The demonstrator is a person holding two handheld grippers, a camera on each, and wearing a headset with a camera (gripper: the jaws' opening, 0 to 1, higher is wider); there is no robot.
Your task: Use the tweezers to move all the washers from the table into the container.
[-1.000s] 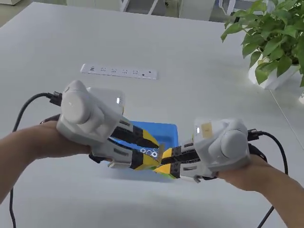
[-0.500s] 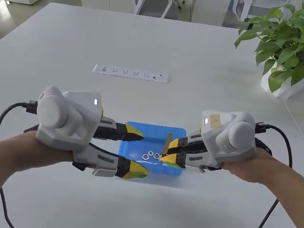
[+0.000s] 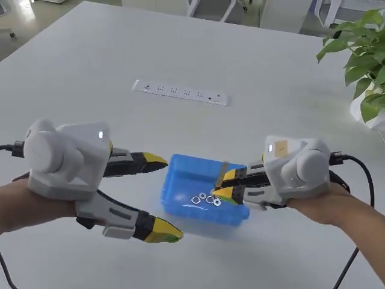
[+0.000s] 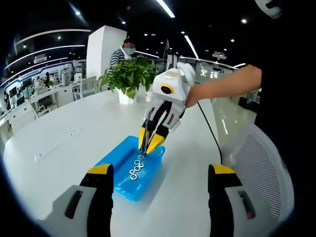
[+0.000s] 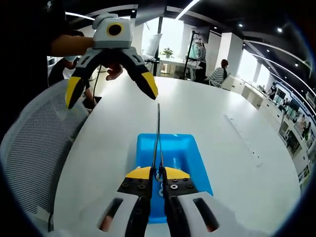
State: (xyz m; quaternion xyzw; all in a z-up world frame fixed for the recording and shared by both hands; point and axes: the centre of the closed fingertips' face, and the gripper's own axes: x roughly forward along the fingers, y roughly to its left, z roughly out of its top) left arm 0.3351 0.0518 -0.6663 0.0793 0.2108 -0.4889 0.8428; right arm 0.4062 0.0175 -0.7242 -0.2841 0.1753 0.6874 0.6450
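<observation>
Over the workbench, head view: the left gripper, jaws wide apart, sits at the left end of the blue container, having drawn back from above it. The right gripper, nearer, is clamped on the tweezers beside the washers inside. Left gripper view: the tweezers hang over the washer row. Right gripper view: the tweezers run lengthwise along the container.

The left tongs are now drawn back off the blue container, clear to its left, jaws spread wider than before.
</observation>
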